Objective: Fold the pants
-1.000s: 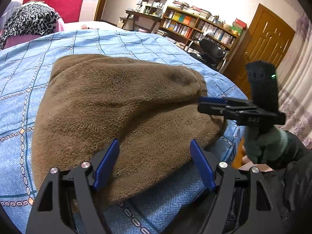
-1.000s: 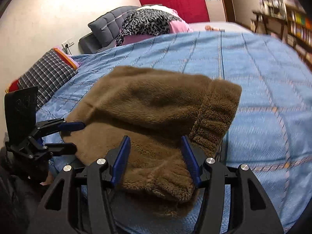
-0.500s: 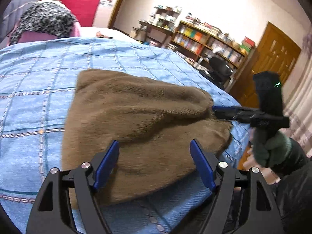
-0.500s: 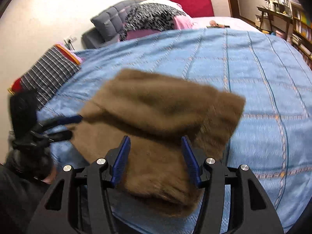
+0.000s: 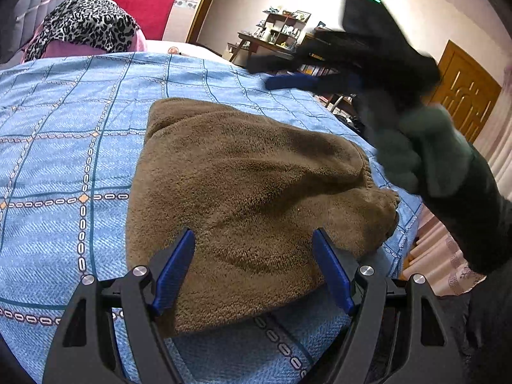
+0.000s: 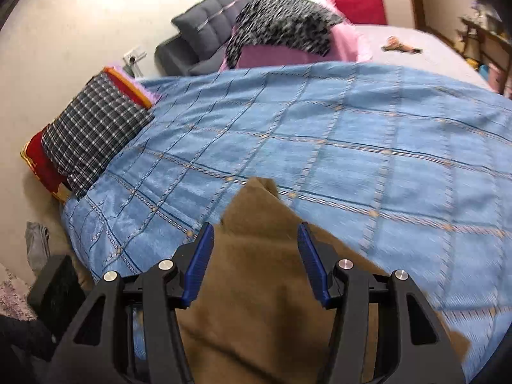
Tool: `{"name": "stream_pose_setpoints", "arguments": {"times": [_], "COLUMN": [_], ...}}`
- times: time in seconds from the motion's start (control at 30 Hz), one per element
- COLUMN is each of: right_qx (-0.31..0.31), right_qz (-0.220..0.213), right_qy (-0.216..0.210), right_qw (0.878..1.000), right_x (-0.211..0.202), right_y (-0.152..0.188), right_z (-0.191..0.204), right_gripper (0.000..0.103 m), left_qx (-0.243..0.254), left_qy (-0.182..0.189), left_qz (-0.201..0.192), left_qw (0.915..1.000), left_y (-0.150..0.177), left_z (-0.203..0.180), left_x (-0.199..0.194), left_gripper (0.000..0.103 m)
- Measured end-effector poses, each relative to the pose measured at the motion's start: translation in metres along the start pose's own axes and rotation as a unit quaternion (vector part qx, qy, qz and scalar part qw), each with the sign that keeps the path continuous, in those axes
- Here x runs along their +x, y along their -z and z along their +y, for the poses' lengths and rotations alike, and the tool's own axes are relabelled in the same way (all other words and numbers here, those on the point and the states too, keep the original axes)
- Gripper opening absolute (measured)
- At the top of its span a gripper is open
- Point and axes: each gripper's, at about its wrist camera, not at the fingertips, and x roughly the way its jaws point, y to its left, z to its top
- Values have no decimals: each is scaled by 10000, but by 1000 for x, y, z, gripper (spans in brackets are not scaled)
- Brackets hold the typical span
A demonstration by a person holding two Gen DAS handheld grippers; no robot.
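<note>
Brown fleece pants point(image 5: 243, 192) lie bunched in a rough fold on the blue bedspread point(image 5: 64, 160), near its front edge, waistband end toward the door side. Long axis runs left-right across the left wrist view. Left tongs point(image 5: 252, 268) sit just at the pants' near edge, pointing down at them, jaws apart, nothing between the pads. Right tongs point(image 5: 284, 76) are lifted above the pants' far right corner, blurred; in their own view point(image 6: 254, 262) jaws are open and empty, pants directly under and ahead. Left hand looks nearer the cloth. Pants look thick, soft, lumpy, edges uneven; the fold probably needs squaring. Gloved hand point(image 5: 412, 153) grips the right tool.
</note>
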Motion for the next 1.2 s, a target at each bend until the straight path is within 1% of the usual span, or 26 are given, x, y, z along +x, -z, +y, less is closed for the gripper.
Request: {"name": "stream_pose_setpoints", "arguments": {"times": [0.03,0.13,0.23,0.3,0.37,0.43,0.53,0.67,0.7,0.8,0.83,0.9,0.97,1.03,1.13,1.2], "right_qx": [-31,-57,-87,19,140,234,425,312,284,247,162,58,41,53,115,224], "right_qz": [66,412,732,1011,1152,1192,1257,1252,1208,880,674,415,154,-46,-375,-523], "right_qy": [-74,-483,-654,-567,-286,-121,-91,-16,-22,-85,-65,-22,26,178,648,870], "right_qw": [9999,9980,9951,9933,9928,9925,9911,9916,9923,9958,9976,9991,9999,9998,9971,9946], "right_x": [7,42,70,93,111,121,137,142,139,112,94,69,36,8,-37,-58], "right_y": [-4,-15,-19,-20,-20,-21,-21,-16,-17,-18,-17,-13,-2,11,44,64], "right_z": [4,21,27,20,8,-2,-15,-15,-14,-10,-7,-2,-4,-9,-25,-34], "right_gripper": [56,56,56,56,54,52,50,49,49,49,49,49,50,50,50,50], "left_qx": [-2,26,87,87,111,190,244,228,219,130,72,-42,-69,-10,163,270], "left_qy": [8,5,-17,-2,-6,-43,-73,-70,-66,-46,-39,-36,-74,-105,-120,-153], "left_qz": [4,25,52,60,84,118,142,143,149,142,137,99,60,2,-36,-7], "left_qw": [10000,10000,9999,9999,9999,9997,9996,9996,9996,9998,9999,9999,9999,9999,9998,9995], "left_y": [1,5,7,10,13,17,21,21,21,14,11,3,-4,-11,-21,-25], "left_z": [0,1,0,-1,0,-1,-1,0,0,2,3,6,5,1,-9,-18], "left_x": [0,2,4,6,8,11,14,15,15,11,9,6,3,1,4,10], "left_gripper": [75,75,75,75,75,75,75,75,75,75,75,75,75,76,76,77]}}
